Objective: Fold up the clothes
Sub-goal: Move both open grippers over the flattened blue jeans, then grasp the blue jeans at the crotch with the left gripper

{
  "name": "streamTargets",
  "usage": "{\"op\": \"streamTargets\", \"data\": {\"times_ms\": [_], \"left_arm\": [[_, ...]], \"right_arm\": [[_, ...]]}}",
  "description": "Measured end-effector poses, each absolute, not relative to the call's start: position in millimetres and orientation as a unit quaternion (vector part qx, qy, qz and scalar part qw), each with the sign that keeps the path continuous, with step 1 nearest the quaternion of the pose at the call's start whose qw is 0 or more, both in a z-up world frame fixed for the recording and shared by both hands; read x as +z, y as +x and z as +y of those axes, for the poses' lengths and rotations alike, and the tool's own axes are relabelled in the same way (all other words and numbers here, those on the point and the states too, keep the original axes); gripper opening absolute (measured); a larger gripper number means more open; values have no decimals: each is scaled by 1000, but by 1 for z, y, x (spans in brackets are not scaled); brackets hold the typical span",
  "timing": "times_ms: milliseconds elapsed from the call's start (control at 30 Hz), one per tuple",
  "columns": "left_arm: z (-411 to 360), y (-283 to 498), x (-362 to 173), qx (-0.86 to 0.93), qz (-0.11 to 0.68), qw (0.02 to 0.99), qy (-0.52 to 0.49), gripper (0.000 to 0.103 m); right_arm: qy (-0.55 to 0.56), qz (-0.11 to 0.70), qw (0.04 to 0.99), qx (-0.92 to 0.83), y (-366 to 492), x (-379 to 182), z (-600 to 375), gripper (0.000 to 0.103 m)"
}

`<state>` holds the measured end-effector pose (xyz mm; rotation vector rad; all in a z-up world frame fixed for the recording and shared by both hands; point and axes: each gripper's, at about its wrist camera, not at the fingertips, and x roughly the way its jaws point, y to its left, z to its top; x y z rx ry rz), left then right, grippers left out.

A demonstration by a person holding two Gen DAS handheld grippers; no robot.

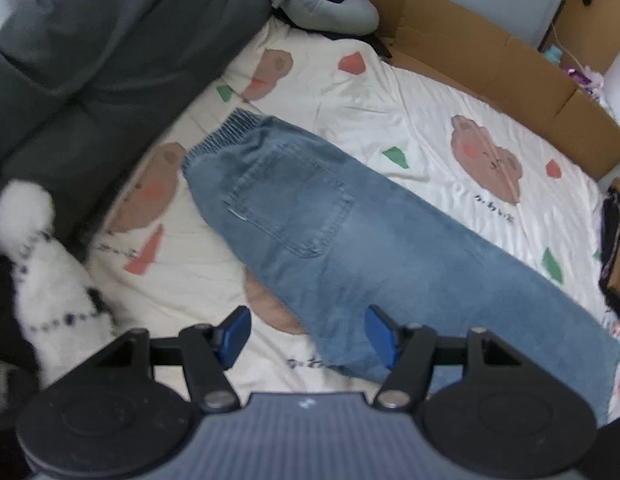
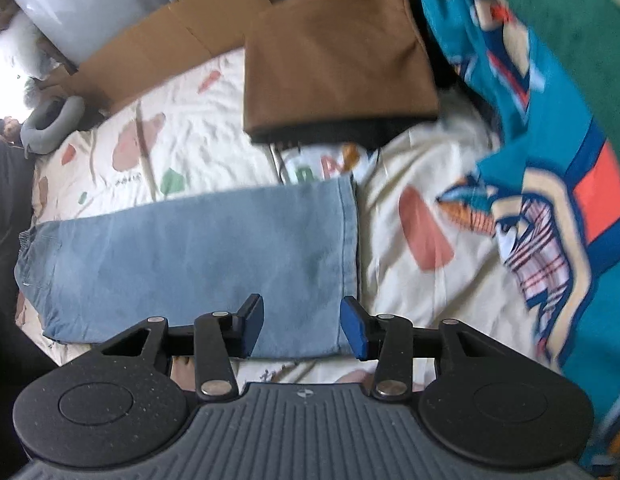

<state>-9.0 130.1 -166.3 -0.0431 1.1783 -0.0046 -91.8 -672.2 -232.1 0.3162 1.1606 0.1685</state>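
Note:
A pair of light blue jeans [image 1: 310, 216] lies flat on the cream printed bedsheet [image 1: 430, 120], folded lengthwise, back pocket up, elastic waistband toward the far left. My left gripper [image 1: 307, 334] hovers over the near edge of the thigh part, jaws open, nothing pinched. In the right wrist view the same jeans [image 2: 189, 256] stretch from the waistband at the left to the leg hem at the right. My right gripper [image 2: 301, 328] is open above the near corner of the hem, with denim below the gap between its blue pads [image 2: 354, 330].
A folded brown garment [image 2: 334, 64] lies on the sheet beyond the hem. A teal patterned blanket [image 2: 550, 160] covers the right side. Cardboard panels [image 1: 490, 52] line the far edge. A dark grey cushion [image 1: 89, 60], a grey neck pillow [image 1: 318, 4] and a white fluffy thing [image 1: 41, 264] sit at the left.

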Motion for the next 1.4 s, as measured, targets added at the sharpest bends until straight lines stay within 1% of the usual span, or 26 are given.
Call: {"op": "streamTargets", "data": {"times_ms": [200,433,467,567,733,833,867,933,1100,1300,1400], "left_arm": [[117,-12,-206,-21,570,820,-46,62],[100,-9,-264,-40,592,803,-58,48],[99,-7,-272,-41,595,800,-63,44],[95,-5,-290,-47,598,797,-71,37],[96,2,-314,-44,600,794,-80,34],[96,5,-330,-42,606,790,-81,27],[95,7,-335,-43,609,788,-81,26],[93,8,-345,-45,613,785,-80,24],[88,10,-361,-45,617,781,-84,24],[88,13,-364,-28,614,781,-109,23],[85,13,-368,-29,624,775,-96,22]], "right_arm": [[163,564,807,63,-97,-268,-674,50],[187,572,798,28,-93,-302,-680,50],[189,571,798,25,-92,-307,-680,49],[192,570,799,20,-88,-319,-682,46],[197,577,793,4,-90,-342,-685,43],[195,578,792,3,-95,-354,-687,37],[196,575,794,4,-96,-356,-687,37],[199,569,798,5,-98,-358,-687,36],[199,552,810,6,-97,-356,-685,36],[215,529,821,4,-90,-352,-689,35],[220,524,823,10,-89,-351,-688,36]]}}
